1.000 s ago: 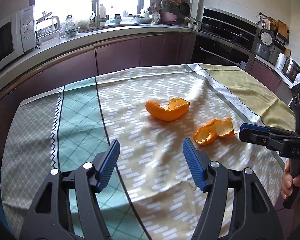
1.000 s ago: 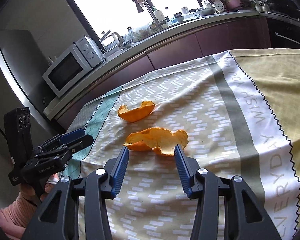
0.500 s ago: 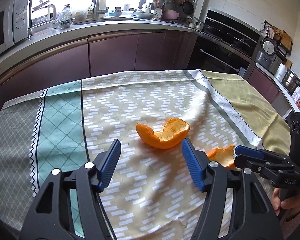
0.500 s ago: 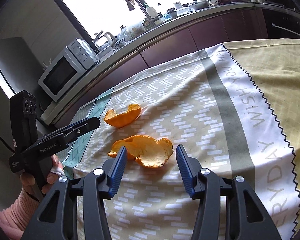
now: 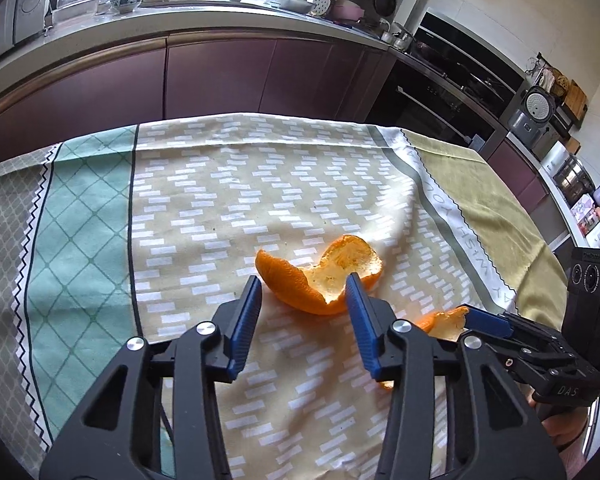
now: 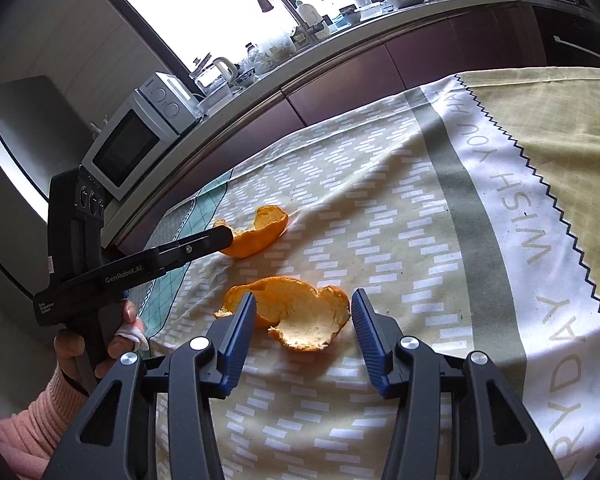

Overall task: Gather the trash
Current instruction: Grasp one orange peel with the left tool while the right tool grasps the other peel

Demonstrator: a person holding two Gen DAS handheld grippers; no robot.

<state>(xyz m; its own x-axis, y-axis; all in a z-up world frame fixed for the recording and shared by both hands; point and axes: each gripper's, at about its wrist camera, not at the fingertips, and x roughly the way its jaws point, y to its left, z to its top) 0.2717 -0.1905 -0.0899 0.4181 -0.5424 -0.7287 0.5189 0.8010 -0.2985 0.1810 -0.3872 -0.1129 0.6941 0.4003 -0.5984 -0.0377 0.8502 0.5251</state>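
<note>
Left wrist view: the left gripper [image 5: 304,294] stands wide, straddling the near end of a curled orange peel [image 5: 320,276] for a pinch. Right gripper [image 6: 303,314], equally wide, brackets the second peel [image 6: 296,312] on the tabletop [image 6: 440,240].

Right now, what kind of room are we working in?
A home kitchen, most likely. A microwave and an electric kettle stand on the curved counter under the window, with a built-in oven further along. The orange peels lie on a table covered by a patterned tablecloth.
</note>
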